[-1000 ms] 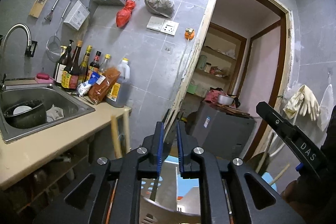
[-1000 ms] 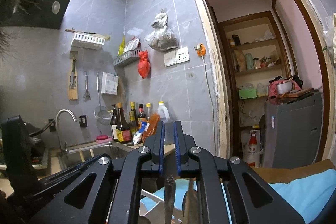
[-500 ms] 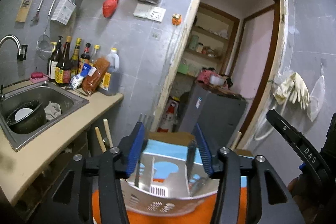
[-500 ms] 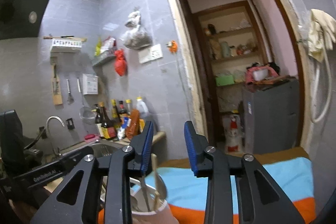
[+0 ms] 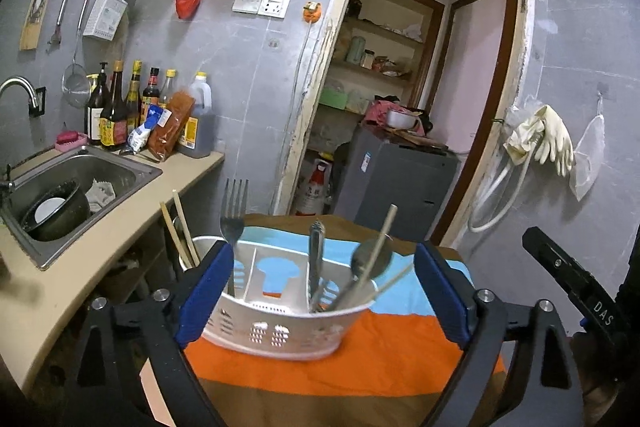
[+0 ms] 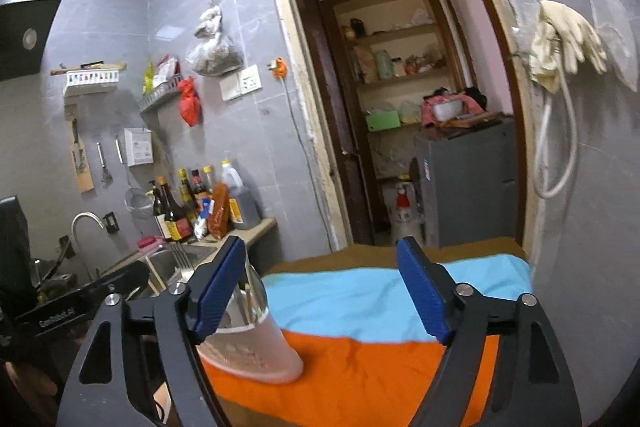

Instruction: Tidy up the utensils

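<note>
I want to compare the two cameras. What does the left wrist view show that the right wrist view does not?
Only the left wrist view shows the white caddy fully, with a fork, spoon and chopsticks standing inside. Only the right wrist view shows the range hood. Both show the striped cloth, sink and bottles.

Left black matte plastic two-finger gripper [image 5: 322,291]: angular arms, triangular cut-outs, silver round screws at joints, blue ribbed rubber pads [image 5: 204,297]. Right black matte plastic two-finger gripper [image 6: 322,293]: same build, blue ribbed pads, silver screws. White lettering on each gripper's side bar, seen from the other camera.
</note>
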{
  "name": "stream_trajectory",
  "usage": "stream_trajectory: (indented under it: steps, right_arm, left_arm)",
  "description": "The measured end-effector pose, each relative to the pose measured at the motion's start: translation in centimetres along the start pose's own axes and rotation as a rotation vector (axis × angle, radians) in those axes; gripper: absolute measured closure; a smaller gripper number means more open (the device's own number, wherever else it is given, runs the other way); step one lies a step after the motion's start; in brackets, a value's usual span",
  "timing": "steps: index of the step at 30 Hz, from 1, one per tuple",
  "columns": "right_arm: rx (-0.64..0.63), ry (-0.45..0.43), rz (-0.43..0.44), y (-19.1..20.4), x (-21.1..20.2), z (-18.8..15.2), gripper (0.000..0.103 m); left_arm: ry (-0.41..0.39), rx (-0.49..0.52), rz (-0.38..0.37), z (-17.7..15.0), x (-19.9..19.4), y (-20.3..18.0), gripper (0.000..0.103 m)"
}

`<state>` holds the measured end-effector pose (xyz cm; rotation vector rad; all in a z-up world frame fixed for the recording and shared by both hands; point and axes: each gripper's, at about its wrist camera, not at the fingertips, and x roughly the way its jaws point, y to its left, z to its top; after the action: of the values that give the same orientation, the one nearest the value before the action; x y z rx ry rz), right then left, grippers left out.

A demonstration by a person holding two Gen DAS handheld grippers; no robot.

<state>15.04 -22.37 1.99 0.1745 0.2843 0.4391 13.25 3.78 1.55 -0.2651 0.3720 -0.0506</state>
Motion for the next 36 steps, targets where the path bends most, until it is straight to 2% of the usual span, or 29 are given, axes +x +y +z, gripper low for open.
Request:
stream_trajectory:
  steps: [1,3,6,7,13,23,36]
  right_arm:
    - [0.003,0.009,-0.010,-0.2,-0.6,0.0,0.019]
    - [0.002,0.018,-0.028,-0.5,-1.9,0.0,0.015]
    - [0.002,0.035,-0.052,-0.8,-3.8,-0.2,0.001]
    - [0.004,0.040,-0.057,-0.8,-4.6,-0.4,0.000]
    - [0.003,0.073,-0.087,-0.8,-9.1,-1.5,0.000]
    - [-0.013,0.082,-0.112,0.2,-15.9,-3.5,0.000]
    - [-0.042,0.099,-0.107,2.2,-19.7,-5.8,0.000]
  left_arm:
    - [0.000,0.006,0.006,-0.2,-0.6,-0.4,0.007]
    - [-0.003,0.014,0.012,-0.5,-1.6,-1.1,0.007]
    - [0.002,0.013,0.016,-1.1,-3.1,-1.9,0.007]
    - [0.007,0.004,0.024,-1.4,-3.9,-2.2,0.006]
    - [0.019,-0.006,0.059,-3.1,-7.7,-3.2,0.006]
    - [0.001,0.069,0.123,-6.0,-14.1,-5.4,0.006]
    - [-0.029,0.123,0.148,-8.7,-18.8,-5.8,0.006]
